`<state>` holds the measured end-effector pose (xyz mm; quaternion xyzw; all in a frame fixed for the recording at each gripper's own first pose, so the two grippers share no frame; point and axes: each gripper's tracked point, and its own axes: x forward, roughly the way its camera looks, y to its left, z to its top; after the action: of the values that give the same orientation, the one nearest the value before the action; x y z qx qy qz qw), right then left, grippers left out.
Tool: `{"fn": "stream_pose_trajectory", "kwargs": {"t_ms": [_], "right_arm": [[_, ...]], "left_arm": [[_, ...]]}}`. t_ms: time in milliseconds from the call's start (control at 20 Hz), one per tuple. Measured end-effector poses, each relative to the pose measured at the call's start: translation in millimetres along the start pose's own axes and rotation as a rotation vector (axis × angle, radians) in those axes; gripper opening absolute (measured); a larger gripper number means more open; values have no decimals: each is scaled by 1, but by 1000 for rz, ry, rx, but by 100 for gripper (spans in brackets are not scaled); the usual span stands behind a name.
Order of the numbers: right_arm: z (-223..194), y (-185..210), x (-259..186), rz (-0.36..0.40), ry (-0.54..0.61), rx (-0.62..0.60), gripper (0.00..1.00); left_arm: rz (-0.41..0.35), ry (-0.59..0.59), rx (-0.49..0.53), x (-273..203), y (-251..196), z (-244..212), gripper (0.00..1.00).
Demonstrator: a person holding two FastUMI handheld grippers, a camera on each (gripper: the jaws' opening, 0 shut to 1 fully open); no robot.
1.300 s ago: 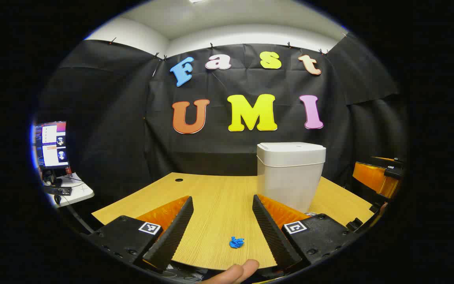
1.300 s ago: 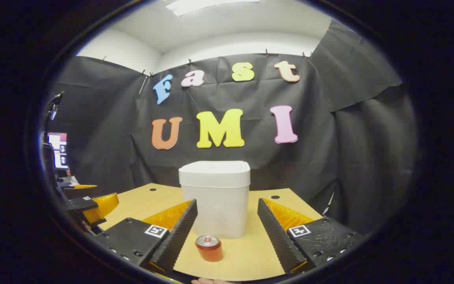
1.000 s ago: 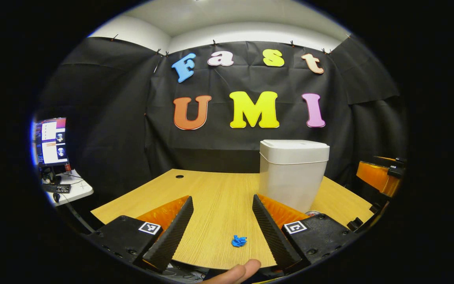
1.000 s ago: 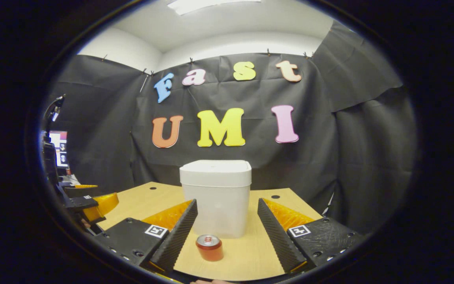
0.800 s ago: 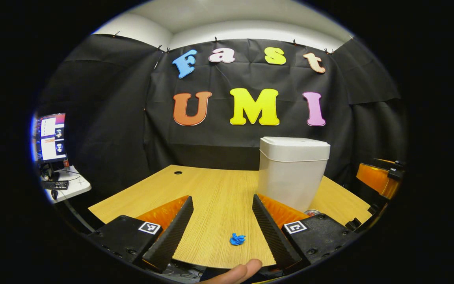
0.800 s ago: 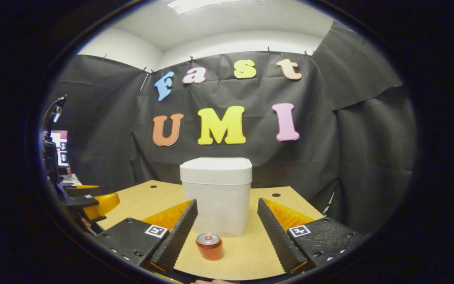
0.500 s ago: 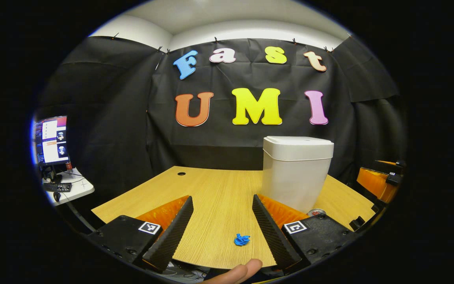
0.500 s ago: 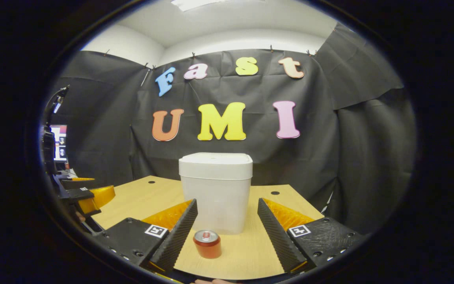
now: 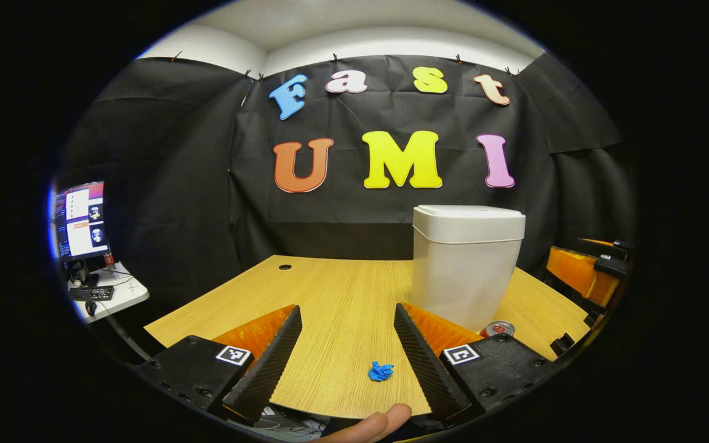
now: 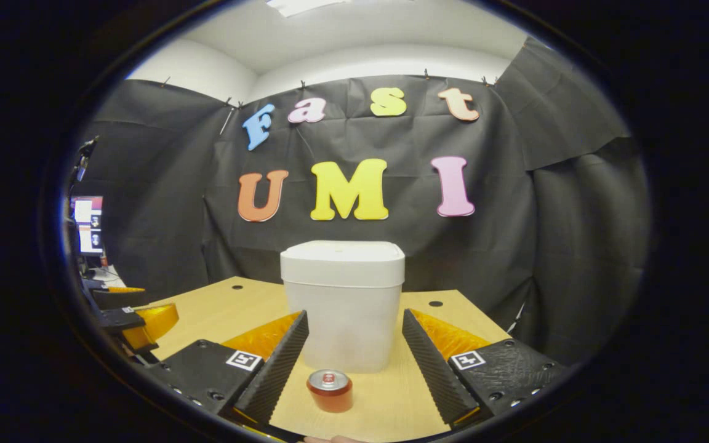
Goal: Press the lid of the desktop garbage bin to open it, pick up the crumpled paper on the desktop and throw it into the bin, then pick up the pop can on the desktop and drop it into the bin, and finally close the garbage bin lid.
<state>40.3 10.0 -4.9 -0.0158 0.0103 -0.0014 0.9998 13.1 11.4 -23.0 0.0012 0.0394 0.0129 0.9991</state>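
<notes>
A white bin (image 9: pixel 465 264) with its lid down stands on the wooden desk (image 9: pixel 336 295); in the right gripper view the bin (image 10: pixel 343 304) is straight ahead. A small blue crumpled paper (image 9: pixel 381 371) lies near the desk's front edge, between the fingers of my left gripper (image 9: pixel 345 357), which is open and holds nothing. A red pop can (image 10: pixel 330 390) stands upright in front of the bin, between the fingers of my open right gripper (image 10: pixel 354 363). The can's top (image 9: pixel 500 328) peeks out beside the bin in the left gripper view.
A side table with a monitor (image 9: pixel 80 218) and keyboard stands far left. A fingertip (image 9: pixel 370 424) shows at the bottom of the left gripper view. The other gripper (image 10: pixel 139 320) hangs at the left in the right gripper view. Cable holes (image 10: pixel 435 303) mark the desk's far corners.
Both grippers have drifted slightly, so the bin sits a little to the right and higher in both views. Paper, can and bin have stayed put; both grippers remain open.
</notes>
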Motion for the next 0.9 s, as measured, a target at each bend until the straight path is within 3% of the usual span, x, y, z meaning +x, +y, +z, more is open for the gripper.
{"fn": "stream_pose_trajectory", "kwargs": {"t_ms": [450,650,800,850,900], "right_arm": [[58,12,48,-58,-82,-44,93],[75,20,69,-61,-74,-45,70],[85,32,82,-30,-63,-23,31],[85,34,87,-36,-48,-21,31],[90,38,91,-29,-38,-21,22]], "left_arm": [[8,21,-5,8,9,-5,98],[44,24,-26,12,26,-5,98],[51,32,-38,18,31,-7,98],[54,38,-39,19,34,-9,98],[59,45,-41,20,36,-11,98]]}}
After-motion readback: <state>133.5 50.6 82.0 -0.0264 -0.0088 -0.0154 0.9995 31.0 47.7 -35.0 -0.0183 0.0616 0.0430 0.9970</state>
